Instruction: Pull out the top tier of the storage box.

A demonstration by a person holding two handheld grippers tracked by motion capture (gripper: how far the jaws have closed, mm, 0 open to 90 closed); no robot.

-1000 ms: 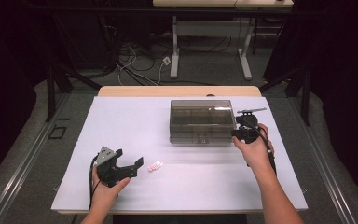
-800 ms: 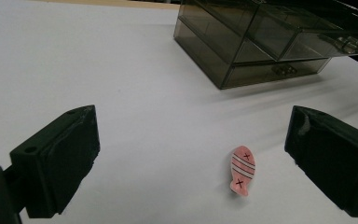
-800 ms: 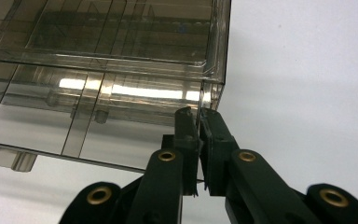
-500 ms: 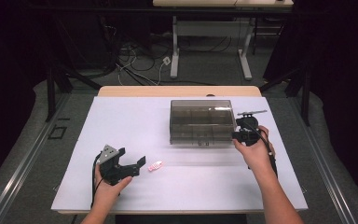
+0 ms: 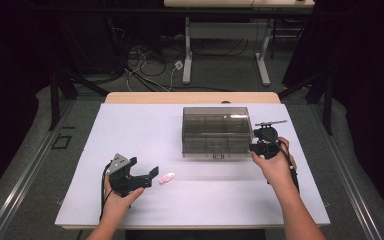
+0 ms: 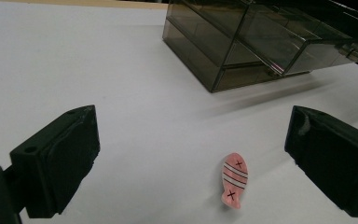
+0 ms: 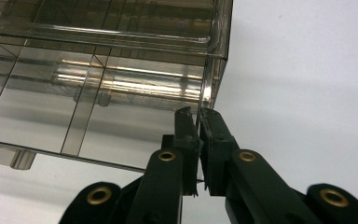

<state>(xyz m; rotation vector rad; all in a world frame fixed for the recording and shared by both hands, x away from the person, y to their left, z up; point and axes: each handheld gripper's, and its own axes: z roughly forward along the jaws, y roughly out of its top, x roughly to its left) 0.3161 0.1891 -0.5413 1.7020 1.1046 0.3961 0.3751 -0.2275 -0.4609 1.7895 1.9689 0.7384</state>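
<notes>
Item: pink fish charm [image 6: 234, 179] on worktop [image 5: 220, 200]; we centre left gripper [image 6: 186, 158], fingers apart. Right gripper [image 7: 198, 122] fingers clamped on smoky compartment box [image 5: 215, 131] lid edge.

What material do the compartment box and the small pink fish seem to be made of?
Compartment box: probably hard plastic, smoke-tinted and glossy; its dividers show through the walls and light glints on it.
Pink fish: possibly plastic or rubber, opaque and smooth, with printed black stripes and crosses.
</notes>
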